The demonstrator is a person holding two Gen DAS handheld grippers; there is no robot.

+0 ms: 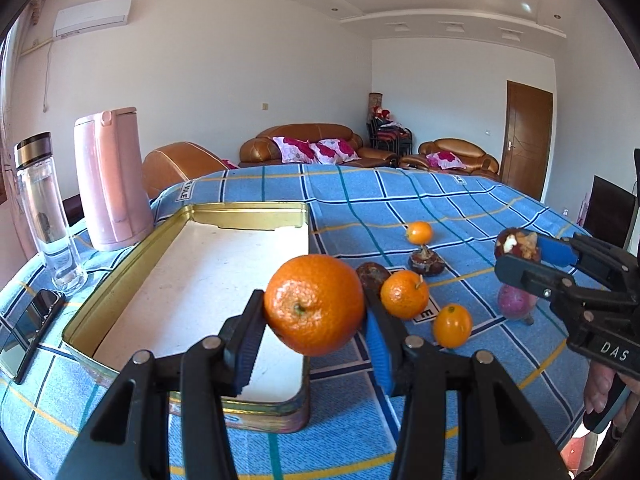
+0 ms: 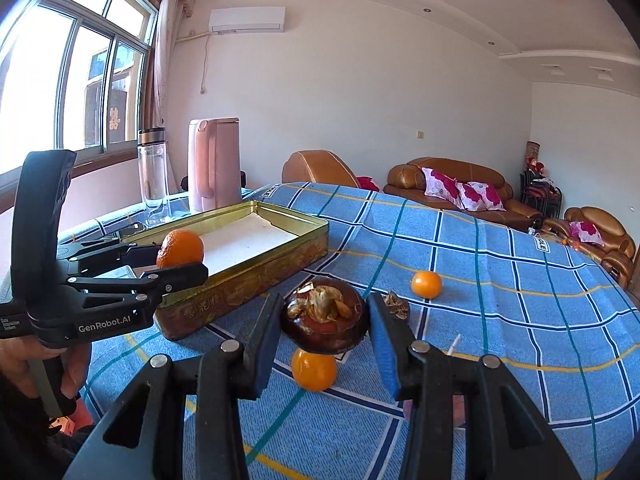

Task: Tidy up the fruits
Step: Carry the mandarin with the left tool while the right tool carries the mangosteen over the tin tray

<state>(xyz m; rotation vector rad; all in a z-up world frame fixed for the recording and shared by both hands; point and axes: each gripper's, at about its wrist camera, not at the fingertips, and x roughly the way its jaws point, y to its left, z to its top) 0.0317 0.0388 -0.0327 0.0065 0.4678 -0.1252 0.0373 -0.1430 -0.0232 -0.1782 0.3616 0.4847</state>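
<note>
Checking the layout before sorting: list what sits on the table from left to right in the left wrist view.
Phone → glass bottle → pink kettle → gold tin → big orange in the left claw → small orange → dark fruit in the right claw.

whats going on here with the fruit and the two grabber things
A person is sorting fruit with a handheld gripper in each hand. The left gripper is clamped on an orange and holds it over the near corner of an open gold tin, which has nothing in it yet. The right gripper holds a dark brown mangosteen above the blue checked tablecloth. Several small oranges and other fruit lie loose on the cloth.
</note>
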